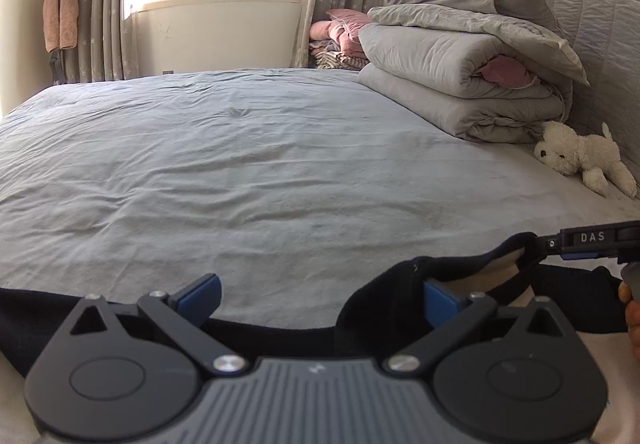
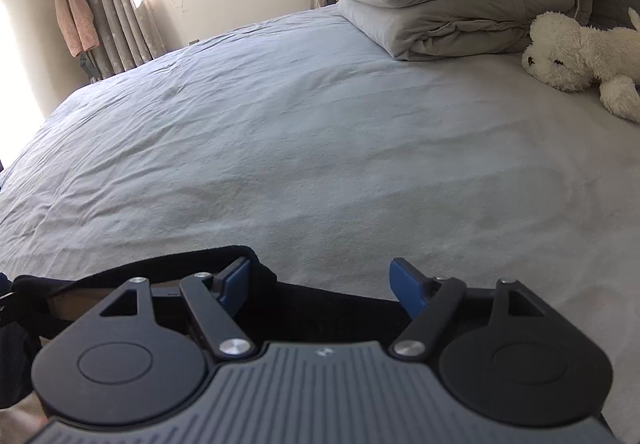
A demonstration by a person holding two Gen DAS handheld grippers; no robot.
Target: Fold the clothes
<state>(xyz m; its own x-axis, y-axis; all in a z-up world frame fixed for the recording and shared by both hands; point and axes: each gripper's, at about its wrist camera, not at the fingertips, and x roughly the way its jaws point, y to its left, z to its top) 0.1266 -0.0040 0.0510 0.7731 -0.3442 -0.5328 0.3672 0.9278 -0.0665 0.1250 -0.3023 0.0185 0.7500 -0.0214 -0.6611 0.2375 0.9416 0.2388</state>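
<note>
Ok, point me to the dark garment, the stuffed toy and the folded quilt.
dark garment [image 2: 320, 308]: right wrist view, on the black fabric between the open fingers.
stuffed toy [image 2: 560, 52]: right wrist view, on its white head.
folded quilt [image 1: 436, 56]: left wrist view, on the grey middle fold.

The bed [image 1: 240, 148] wears a plain pale blue-grey sheet. At six o'clock lies a black garment [image 1: 384, 284] with a beige lining. Each tool is black and ribbed grey, with blue pads [image 1: 200, 294]: the left tool [image 1: 320, 296] and the right tool [image 2: 320, 286] match. At two o'clock, a folded grey quilt [image 1: 460, 76] shows dusty pink inside, beside a cream-white plush dog [image 1: 580, 156]. The curtains [image 1: 100, 4] are grey with small white flowers; a pink towel [image 1: 60, 16] hangs at ten o'clock.
</note>
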